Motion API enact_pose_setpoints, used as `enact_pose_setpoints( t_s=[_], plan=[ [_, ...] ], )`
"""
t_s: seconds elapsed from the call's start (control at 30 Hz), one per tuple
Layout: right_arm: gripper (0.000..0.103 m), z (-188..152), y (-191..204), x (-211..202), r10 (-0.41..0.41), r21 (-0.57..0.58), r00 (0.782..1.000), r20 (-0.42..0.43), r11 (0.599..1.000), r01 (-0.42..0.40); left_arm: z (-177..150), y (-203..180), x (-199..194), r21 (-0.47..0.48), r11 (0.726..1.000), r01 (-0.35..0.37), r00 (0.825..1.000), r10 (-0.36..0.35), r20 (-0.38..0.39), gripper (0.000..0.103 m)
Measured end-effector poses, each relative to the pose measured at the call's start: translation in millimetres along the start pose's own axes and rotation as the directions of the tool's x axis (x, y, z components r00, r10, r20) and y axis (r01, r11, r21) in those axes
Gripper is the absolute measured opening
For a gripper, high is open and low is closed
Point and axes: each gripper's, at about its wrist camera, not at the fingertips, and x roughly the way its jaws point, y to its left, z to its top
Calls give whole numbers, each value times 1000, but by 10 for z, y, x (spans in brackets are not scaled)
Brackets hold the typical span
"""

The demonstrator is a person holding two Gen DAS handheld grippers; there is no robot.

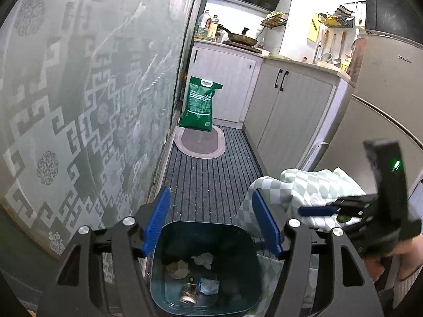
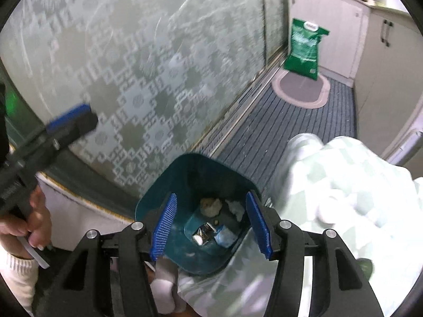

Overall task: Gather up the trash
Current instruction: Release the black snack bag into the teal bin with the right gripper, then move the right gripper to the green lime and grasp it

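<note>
Both tools open, empty: left tool (image 1: 211,220) and right tool (image 2: 208,224) hang w/ fingers spread over the bin (image 1: 169,285), lower centre of each frame. Bin holds crumpled paper (image 1: 203,260), a tan wad (image 1: 179,269), a small can (image 2: 202,235) and a blue wrapper (image 2: 224,236). Step looks like just after a drop-in. Next: find more trash; none obvious on the floor mat (image 1: 211,185). Checked cloth (image 1: 304,187) sits at right, beside the bin.

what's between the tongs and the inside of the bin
Nothing visible. Both the left tongs and right tongs hang open and empty right above the uncovered teal bin, with trash already at its bottom.
</note>
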Motion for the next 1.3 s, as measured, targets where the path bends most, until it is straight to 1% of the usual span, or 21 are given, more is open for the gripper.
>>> enact_pose_setpoints(
  t_s=[0.13,0.3,0.47,0.57,0.77,1.03,1.3],
  plan=[
    [56,-33,-189,-239,-12,33,999,52,999,11,-6,-43,25,-6,1000,14,1000,-14,-10,67],
    [56,-105,-360,-513,-35,61,994,100,998,29,10,-254,42,7,999,49,999,-49,-5,68],
    [56,-210,-584,-730,-70,103,989,128,993,57,25,-477,60,21,997,78,997,-78,0,72],
    [57,-286,-725,-862,-91,131,985,146,989,72,29,-655,78,52,994,91,996,-92,-1,72],
    [57,-418,-952,-1068,-124,170,979,164,981,96,-19,-951,180,98,987,129,991,-126,-32,74],
    [57,-575,-1113,-1118,-167,188,975,144,972,139,-115,-1261,372,141,978,157,986,-146,-81,75],
    [57,-730,-1110,-863,-191,147,979,69,973,180,-167,-1393,548,123,978,166,982,-153,-112,76]
  ],
)
